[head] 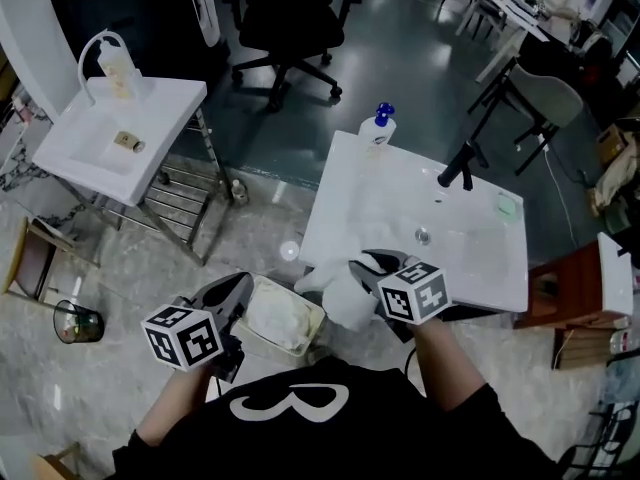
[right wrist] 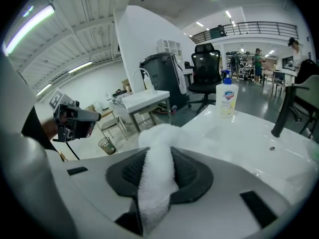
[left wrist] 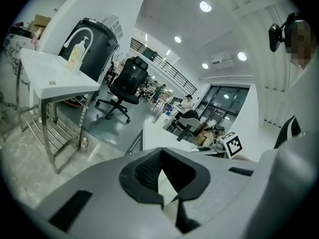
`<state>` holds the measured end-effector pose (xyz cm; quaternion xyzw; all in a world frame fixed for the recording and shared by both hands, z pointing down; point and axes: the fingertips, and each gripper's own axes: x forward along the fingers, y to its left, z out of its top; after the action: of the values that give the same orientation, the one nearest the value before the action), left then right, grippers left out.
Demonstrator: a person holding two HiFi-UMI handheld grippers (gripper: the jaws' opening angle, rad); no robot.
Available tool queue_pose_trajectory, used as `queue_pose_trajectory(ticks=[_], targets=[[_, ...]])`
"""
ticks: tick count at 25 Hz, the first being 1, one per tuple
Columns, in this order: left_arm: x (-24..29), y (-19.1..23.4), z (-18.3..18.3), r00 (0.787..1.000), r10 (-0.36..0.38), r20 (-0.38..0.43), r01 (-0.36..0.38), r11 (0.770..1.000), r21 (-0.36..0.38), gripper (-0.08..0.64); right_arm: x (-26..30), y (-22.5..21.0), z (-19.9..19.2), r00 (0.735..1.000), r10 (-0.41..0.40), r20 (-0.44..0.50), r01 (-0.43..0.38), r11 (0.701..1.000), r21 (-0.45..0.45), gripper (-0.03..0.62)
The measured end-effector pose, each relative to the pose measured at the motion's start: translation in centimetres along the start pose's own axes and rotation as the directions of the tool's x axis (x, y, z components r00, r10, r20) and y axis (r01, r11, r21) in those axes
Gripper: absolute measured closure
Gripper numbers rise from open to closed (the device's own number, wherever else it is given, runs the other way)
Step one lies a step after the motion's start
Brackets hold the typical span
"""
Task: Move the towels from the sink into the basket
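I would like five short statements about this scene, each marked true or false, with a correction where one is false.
1. The right gripper is shut on a white towel. True.
2. The soap bottle at the far corner of the sink has a red pump. False: the pump is blue.
3. The basket on the floor is empty. False: something pale, seemingly a towel, already lies in it.
4. The faucet on the sink is black. True.
5. The left gripper holds a towel too. False: nothing is gripped between its jaws.
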<state>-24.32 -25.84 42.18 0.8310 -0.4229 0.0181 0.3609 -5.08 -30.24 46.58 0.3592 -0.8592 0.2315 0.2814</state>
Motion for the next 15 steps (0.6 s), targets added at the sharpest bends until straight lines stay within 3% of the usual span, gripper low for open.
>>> queue_pose_trajectory(ticks=[6, 15], targets=[[-2.8, -0.7, -0.1, 0.999, -0.044, -0.004, 0.044, 0.999, 0.016, 0.554, -3.5, 4.3, 2.3, 0.993, -0.003, 0.115, -0.005, 0.998, 0.066, 0.480], [-6.9, -0.1, -2.2, 0.997, -0.072, -0.030, 0.073, 0.997, 0.025, 0.554, -5.5, 10.5, 2.2, 0.978, -0.002, 0.208, -0.022, 0.993, 0.115, 0.480]])
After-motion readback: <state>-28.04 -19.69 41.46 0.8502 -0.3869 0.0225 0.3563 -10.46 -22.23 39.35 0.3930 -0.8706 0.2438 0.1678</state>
